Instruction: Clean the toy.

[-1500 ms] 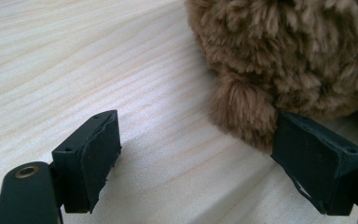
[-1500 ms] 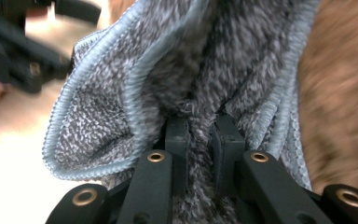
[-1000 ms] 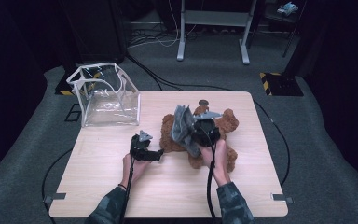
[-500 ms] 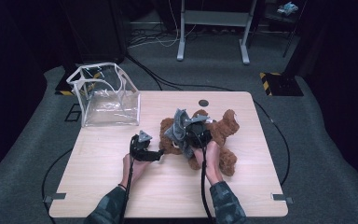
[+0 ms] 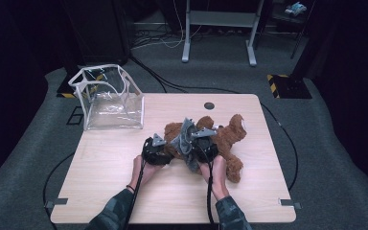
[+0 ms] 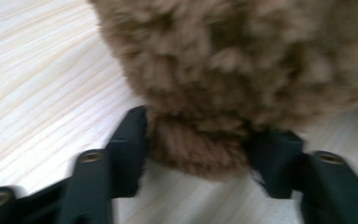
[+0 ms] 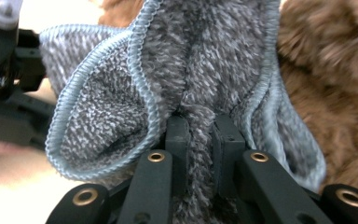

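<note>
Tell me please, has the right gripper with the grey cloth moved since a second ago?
Yes. The right gripper, shut on the grey cloth, has come toward the person, away from the dark round hole in the table top.

In the left gripper view the brown plush toy [image 6: 233, 70] is blurred and cut off at the 12 and 3 o'clock edges. In the right gripper view the grey cloth [image 7: 205, 70] runs past the 12 o'clock edge, hiding much of the toy. In the high view both forearms are cut off at 6 o'clock.
</note>
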`<state>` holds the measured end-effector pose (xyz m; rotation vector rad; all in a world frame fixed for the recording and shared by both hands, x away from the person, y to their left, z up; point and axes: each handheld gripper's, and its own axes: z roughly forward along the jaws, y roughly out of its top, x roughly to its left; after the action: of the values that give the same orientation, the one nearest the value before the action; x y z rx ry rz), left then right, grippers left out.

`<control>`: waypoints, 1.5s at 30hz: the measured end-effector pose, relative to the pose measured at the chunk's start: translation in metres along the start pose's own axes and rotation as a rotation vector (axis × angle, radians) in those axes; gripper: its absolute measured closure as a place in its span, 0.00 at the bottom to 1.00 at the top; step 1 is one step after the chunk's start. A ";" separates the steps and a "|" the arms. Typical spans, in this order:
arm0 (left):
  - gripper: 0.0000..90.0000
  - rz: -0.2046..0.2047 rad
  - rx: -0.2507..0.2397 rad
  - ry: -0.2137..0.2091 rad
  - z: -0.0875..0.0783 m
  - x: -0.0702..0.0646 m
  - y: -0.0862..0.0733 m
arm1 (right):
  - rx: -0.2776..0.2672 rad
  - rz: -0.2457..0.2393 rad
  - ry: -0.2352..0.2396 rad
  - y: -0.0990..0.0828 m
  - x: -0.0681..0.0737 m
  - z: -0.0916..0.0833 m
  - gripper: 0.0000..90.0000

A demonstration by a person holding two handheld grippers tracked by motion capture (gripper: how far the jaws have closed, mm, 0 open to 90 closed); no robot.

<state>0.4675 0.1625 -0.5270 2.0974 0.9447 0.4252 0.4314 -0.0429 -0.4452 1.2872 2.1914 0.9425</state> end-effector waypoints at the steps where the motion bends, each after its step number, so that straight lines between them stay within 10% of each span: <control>1: 0.55 0.018 0.005 -0.007 -0.001 0.000 0.001 | 0.005 0.005 -0.003 -0.002 0.002 0.000 0.89; 11: 0.88 0.021 -0.002 -0.014 -0.001 -0.001 0.001 | 0.049 -0.005 0.034 -0.016 0.001 -0.006 0.88; 20: 0.89 0.063 -0.004 0.016 -0.001 -0.005 0.000 | -0.097 -0.041 -0.070 0.039 -0.023 -0.034 0.88; 25: 0.89 0.071 -0.011 0.025 -0.001 -0.008 0.000 | 0.007 -0.148 -0.131 0.055 -0.016 -0.004 0.88; 45: 0.89 0.065 -0.020 0.017 -0.001 -0.007 0.000 | -0.009 0.016 -0.272 0.092 -0.076 -0.005 0.88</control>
<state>0.4623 0.1581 -0.5264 2.1136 0.8810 0.4848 0.5184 -0.0799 -0.3724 1.3436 1.9686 0.7334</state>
